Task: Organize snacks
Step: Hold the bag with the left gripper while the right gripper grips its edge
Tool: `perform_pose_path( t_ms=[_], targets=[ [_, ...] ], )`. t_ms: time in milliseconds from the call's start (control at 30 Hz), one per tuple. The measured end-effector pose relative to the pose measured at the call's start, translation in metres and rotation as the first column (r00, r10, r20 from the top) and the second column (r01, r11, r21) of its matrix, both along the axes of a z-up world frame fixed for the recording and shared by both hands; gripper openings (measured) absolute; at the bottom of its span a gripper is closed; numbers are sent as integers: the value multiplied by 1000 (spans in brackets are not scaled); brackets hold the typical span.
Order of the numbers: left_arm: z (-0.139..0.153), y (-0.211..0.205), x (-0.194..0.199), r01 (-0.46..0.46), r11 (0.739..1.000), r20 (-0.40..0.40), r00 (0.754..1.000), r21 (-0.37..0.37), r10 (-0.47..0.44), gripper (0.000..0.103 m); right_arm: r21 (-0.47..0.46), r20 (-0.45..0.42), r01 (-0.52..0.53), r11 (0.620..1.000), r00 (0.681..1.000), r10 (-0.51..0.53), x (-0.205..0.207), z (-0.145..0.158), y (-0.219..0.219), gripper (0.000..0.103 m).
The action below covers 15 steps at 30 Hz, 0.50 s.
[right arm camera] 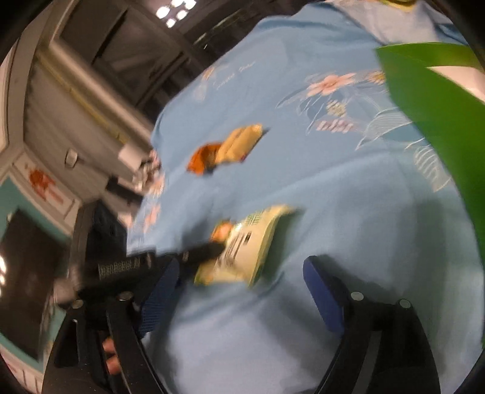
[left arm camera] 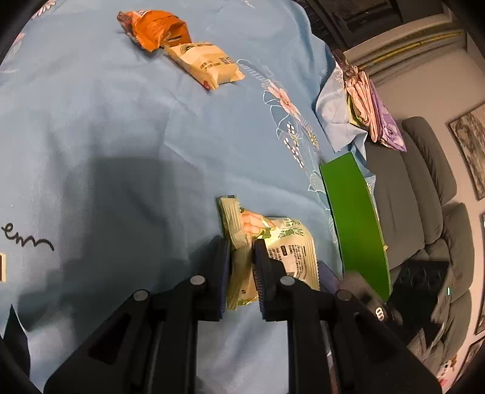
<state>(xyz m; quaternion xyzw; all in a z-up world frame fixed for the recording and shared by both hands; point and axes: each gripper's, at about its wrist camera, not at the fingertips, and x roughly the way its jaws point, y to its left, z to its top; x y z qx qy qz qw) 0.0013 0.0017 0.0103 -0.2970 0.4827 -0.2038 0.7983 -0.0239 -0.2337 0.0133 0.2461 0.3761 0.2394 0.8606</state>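
My left gripper is shut on a pale green snack packet and pinches its left part just above the blue cloth. The same packet shows blurred in the right wrist view, with the left gripper's dark fingers on it. My right gripper is open and empty, just short of that packet. An orange packet and a cream packet lie together farther off on the cloth; they also show in the right wrist view, the orange packet next to the cream packet.
A green box stands at the right on the blue flowered cloth; its wall also shows in the right wrist view. Folded fabrics and a grey sofa lie beyond the bed edge.
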Motion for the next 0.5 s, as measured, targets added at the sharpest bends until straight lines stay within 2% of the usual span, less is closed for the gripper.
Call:
perform_pose_path(
  t_ms=[100, 200, 333, 500],
  targets=[
    [-1, -5, -1, 8, 1000, 3, 1000, 3, -8, 17, -12, -26, -25, 1000, 999, 24, 14, -5, 11, 75],
    [1, -8, -1, 11, 1000, 17, 1000, 28, -11, 16, -86, -51, -47, 995, 998, 43, 20, -10, 30, 25],
    [9, -11, -5, 10, 999, 69, 998, 54, -14, 14, -106, 18, -50, 993, 998, 53, 13, -3, 36, 21],
    [13, -12, -6, 30, 999, 84, 996, 13, -31, 13, -106, 45, -35, 994, 998, 40, 3, 7, 26, 20]
  ],
)
